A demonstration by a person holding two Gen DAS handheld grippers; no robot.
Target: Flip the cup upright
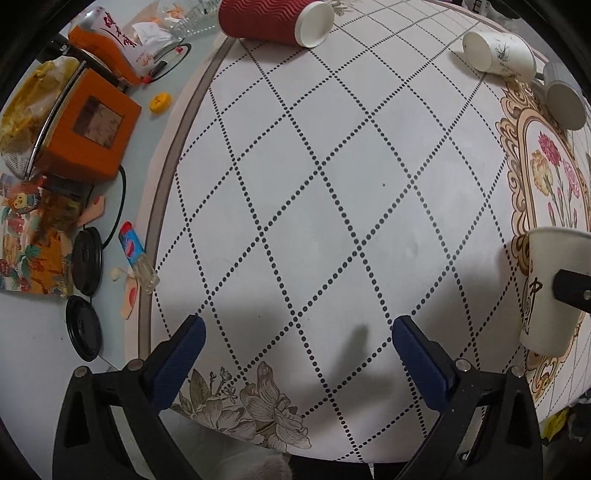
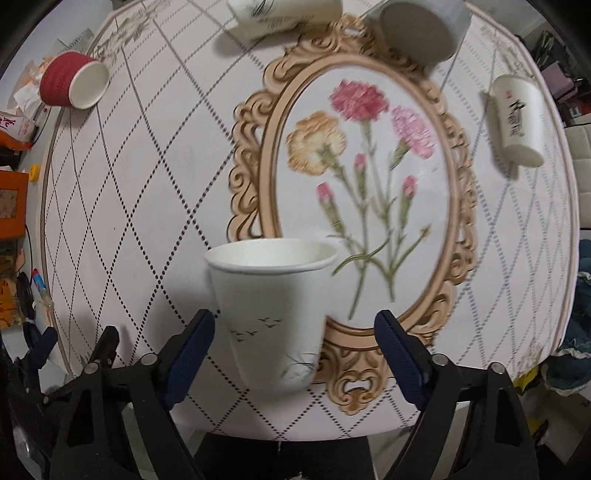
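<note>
Grippers: right (image 2: 294,334) wide open around upright cup (image 2: 271,314) | left (image 1: 297,338) open, empty

i am holding my left gripper (image 1: 297,334) and right gripper (image 2: 294,328) level, both with fingers spread wide apart.

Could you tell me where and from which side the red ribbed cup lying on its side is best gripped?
The red ribbed cup lies with its open mouth toward the table's middle. Probably pinch across the corrugated wall at mid-body, coming from above; the ribs give grip and the rim would crush.
</note>
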